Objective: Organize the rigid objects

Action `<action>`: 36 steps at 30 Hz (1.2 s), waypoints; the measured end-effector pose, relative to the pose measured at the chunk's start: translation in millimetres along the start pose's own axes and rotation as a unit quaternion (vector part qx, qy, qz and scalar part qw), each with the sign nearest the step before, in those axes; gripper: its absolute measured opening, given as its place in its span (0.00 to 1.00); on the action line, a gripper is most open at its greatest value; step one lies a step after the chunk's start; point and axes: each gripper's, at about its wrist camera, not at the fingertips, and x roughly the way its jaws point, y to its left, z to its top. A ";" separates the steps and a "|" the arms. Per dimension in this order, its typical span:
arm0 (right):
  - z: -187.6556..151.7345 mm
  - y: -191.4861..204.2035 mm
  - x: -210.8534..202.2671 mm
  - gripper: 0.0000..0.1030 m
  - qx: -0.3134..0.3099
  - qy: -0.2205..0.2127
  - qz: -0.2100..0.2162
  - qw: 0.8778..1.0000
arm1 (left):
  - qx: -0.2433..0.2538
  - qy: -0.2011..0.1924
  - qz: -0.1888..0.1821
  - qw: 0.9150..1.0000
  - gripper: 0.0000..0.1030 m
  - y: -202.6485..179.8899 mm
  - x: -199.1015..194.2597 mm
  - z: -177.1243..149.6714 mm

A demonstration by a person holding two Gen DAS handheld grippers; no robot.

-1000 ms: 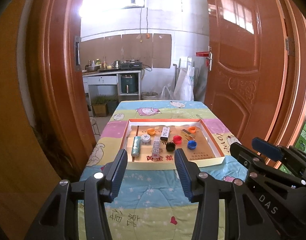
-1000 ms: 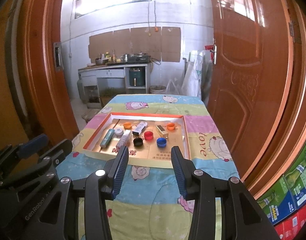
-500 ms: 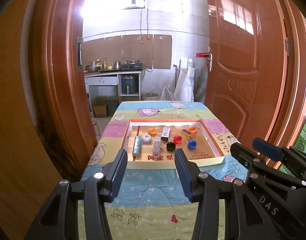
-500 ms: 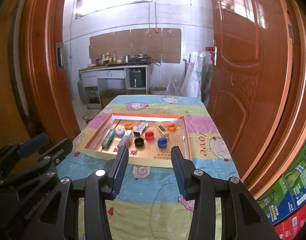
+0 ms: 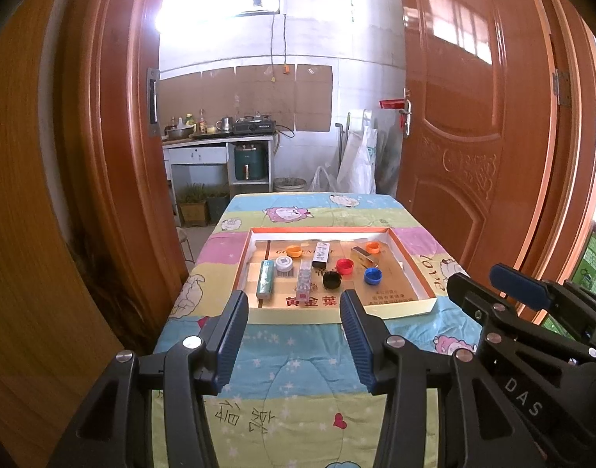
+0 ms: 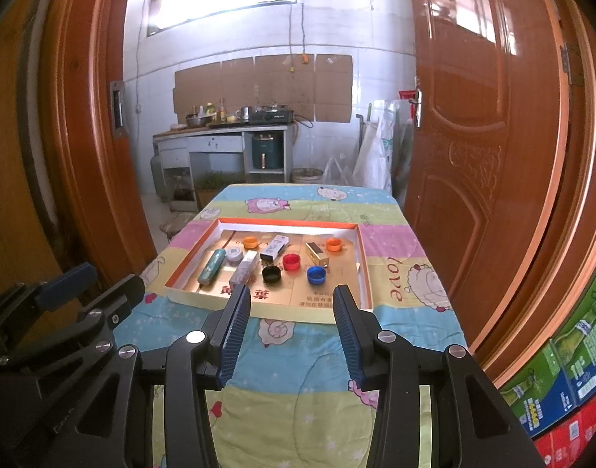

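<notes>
the left gripper hangs over the near end of the table, its jaws apart with nothing between them. the right gripper sits beside it over the same near edge, jaws likewise parted and empty. the table wears a pastel cartoon cloth.

past the fingertips, across the middle of the table, lies a shallow orange-rimmed tray holding all the small things. toward the tray's near edge: a teal tube at the left side, a clear ridged bottle just right of it, then a black cap and a blue cap. a step further in are a white round lid and a red cap. toward the tray's far edge: an orange cap, a white and black box, a gold box, and a second orange cap near the far right corner.

beyond the table's far end, an open wooden door gives onto a kitchen counter.
</notes>
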 end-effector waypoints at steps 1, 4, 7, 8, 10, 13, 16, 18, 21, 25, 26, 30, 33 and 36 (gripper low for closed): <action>-0.3 0.7 0.1 0.44 0.000 0.000 0.000 1.000 | 0.000 0.001 0.000 1.000 0.47 0.1 -0.2 -0.3; -1.6 0.2 -1.2 0.44 0.001 0.001 -0.002 1.000 | -0.002 0.001 0.000 1.000 0.47 0.8 -1.1 -1.1; -1.8 1.2 -1.0 0.44 0.001 0.001 -0.002 1.000 | -0.001 0.002 0.000 1.000 0.47 1.2 -0.8 -2.2; -2.1 0.9 -1.3 0.44 0.002 0.001 -0.003 1.000 | -0.001 0.002 0.000 1.000 0.47 1.1 -0.7 -2.1; -2.2 0.8 -1.2 0.44 0.002 0.001 -0.003 1.000 | -0.001 0.002 -0.001 1.000 0.47 0.9 -0.6 -2.5; -3.1 0.0 -1.6 0.44 0.003 0.001 -0.003 1.000 | -0.001 0.003 -0.002 1.000 0.47 0.6 -0.7 -3.6; -3.1 0.0 -1.5 0.44 0.002 0.001 -0.003 1.000 | -0.001 0.002 -0.001 1.000 0.47 0.5 -1.0 -3.7; -3.0 0.0 -1.4 0.44 0.002 0.001 -0.003 1.000 | -0.002 0.003 -0.001 1.000 0.47 -0.1 -0.4 -3.9; -3.1 0.1 -1.6 0.44 0.002 0.001 -0.003 1.000 | -0.002 0.004 0.000 1.000 0.47 -0.9 -0.3 -5.2; -3.1 0.2 -1.5 0.44 0.002 0.001 -0.003 1.000 | -0.006 0.006 0.003 1.000 0.47 0.5 0.4 -6.6; -3.2 0.0 -1.6 0.44 0.002 0.001 -0.003 1.000 | -0.007 0.006 0.002 1.000 0.47 1.3 0.7 -6.8; -3.1 0.3 -1.7 0.44 0.002 0.001 -0.003 1.000 | -0.007 0.006 -0.003 1.000 0.47 1.9 1.0 -7.4; -3.1 0.4 -1.6 0.44 0.002 0.001 -0.003 1.000 | -0.007 0.007 -0.006 1.000 0.47 1.8 1.9 -8.0; -3.2 0.7 -1.6 0.44 0.002 0.002 -0.003 1.000 | -0.009 0.008 -0.009 1.000 0.47 2.3 2.8 -8.7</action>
